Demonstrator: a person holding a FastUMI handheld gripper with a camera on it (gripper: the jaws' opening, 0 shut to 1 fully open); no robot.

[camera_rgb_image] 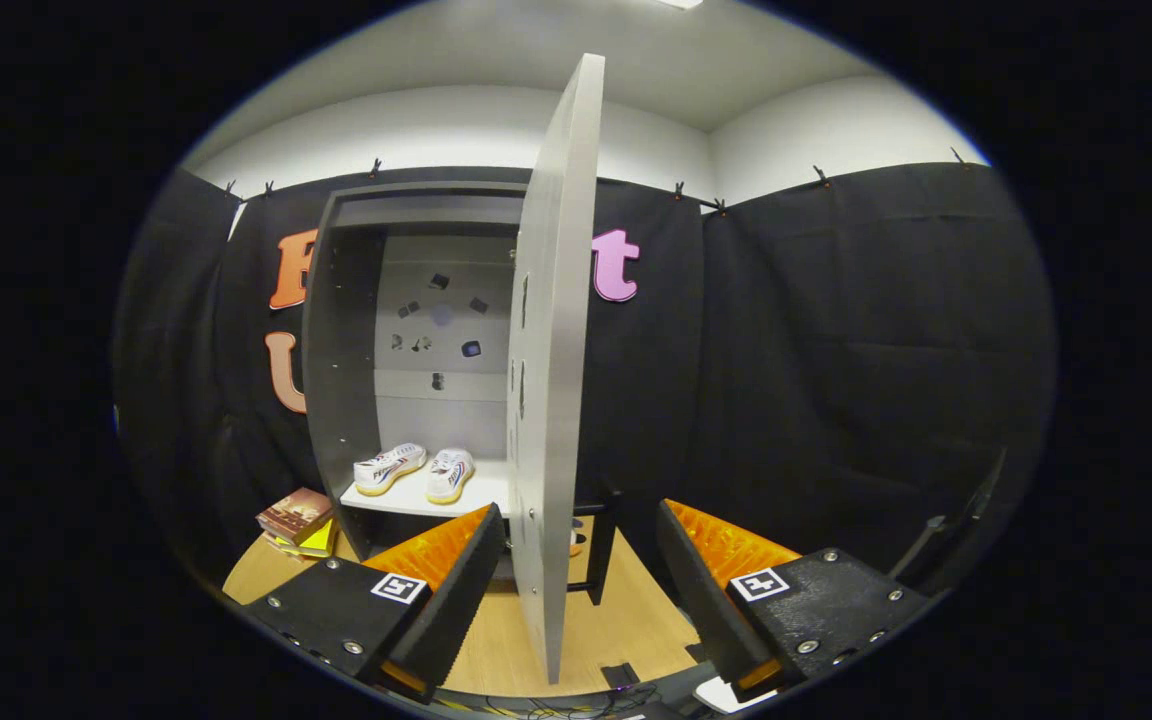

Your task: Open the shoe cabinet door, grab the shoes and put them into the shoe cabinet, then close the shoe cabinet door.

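My hand-held gripper (pixel 571 575) sits spread around the door (pixel 551 380) edge; it's a stiff, light panel, so I'd push its free edge.

Grey cabinet door (pixel 551 370), white striped shoes (pixel 416 470).

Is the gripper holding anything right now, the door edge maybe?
Nothing is held. The gripper is open, its fingers straddling the cabinet door edge without pressing on it. The shoes sit inside.
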